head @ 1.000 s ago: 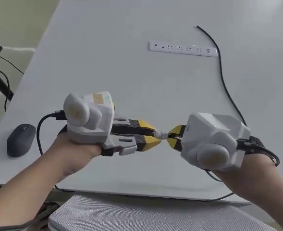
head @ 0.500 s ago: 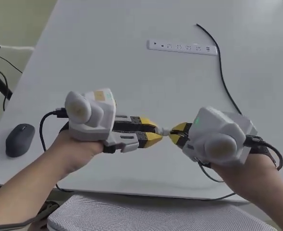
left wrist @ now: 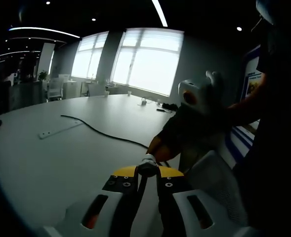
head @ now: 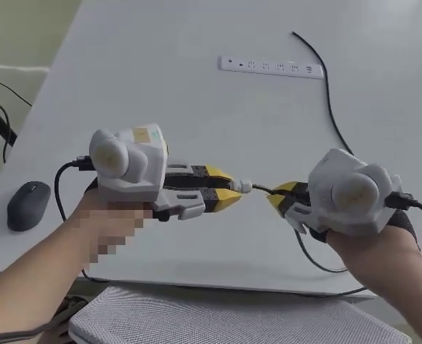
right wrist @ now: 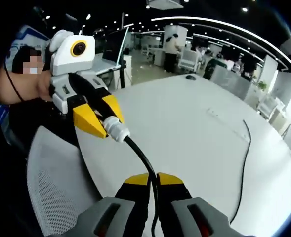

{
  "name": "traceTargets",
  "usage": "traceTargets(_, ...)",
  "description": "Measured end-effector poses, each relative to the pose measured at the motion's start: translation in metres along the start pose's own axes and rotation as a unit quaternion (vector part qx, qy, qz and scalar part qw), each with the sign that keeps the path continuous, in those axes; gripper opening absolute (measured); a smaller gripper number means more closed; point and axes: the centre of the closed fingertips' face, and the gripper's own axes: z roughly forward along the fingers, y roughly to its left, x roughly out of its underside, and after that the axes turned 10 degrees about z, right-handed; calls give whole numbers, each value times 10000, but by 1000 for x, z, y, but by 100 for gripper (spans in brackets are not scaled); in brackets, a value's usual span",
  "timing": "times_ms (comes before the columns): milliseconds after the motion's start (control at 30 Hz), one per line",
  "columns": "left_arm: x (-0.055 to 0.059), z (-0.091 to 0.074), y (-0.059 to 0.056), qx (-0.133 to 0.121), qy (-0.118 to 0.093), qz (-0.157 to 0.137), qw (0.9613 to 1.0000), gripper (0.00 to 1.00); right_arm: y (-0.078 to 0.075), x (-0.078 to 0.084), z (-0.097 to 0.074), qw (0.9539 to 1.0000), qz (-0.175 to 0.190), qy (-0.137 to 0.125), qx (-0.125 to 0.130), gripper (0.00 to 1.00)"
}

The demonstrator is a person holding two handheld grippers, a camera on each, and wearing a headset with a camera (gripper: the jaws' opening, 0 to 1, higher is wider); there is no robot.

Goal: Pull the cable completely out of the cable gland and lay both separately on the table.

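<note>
White bodies, yellow tips on the left gripper [head: 233, 195] and right gripper [head: 276, 198]. The cable gland [head: 244, 188] is white, the cable [head: 261, 190] black. Pale grey table [head: 196, 107], white power strip [head: 271, 68].

Small white cable gland [head: 244, 187]: short round body, pinched at yellow jaw tips of left gripper [head: 232, 193]. Held in air over near edge of table [head: 196, 107], axis roughly level, nose toward right gripper [head: 276, 198].

Thin black cable [head: 262, 190]: still seated in cable gland, not yet pulled free. Short exposed run leaves gland nose, bends gently, enters closed jaws of right gripper. In right gripper view it passes between jaw tips and runs on toward bottom. Both items off table surface.
</note>
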Motion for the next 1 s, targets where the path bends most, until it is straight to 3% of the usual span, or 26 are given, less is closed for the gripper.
traceTargets(200,2,3,-3,12,34,9,10000,15,-16,18,3,9954,957,49,57,0)
traceTargets(367,2,4,-3,14,56,56,10000,15,-28,35,7,9841,1758,166,186,0)
traceTargets(500,2,3,-1,20,35,59,10000,15,-34,44,9,9783,2051,180,224,0)
traceTargets(600,2,3,1,25,39,58,10000,15,-37,54,13,9682,2480,229,213,0)
traceTargets(633,2,3,2,19,32,58,10000,15,-39,57,14,9668,2533,238,227,0)
traceTargets(700,0,3,3,6,-16,26,10000,15,-39,62,16,9583,2835,264,223,0)
traceTargets(733,0,3,3,6,-9,37,10000,15,-39,62,16,9576,2862,255,199,0)
traceTargets(800,3,4,1,32,82,118,9999,15,-38,63,16,9593,2803,270,221,0)
traceTargets(1000,4,2,4,31,96,75,9999,15,-35,62,15,9646,2617,253,204,0)
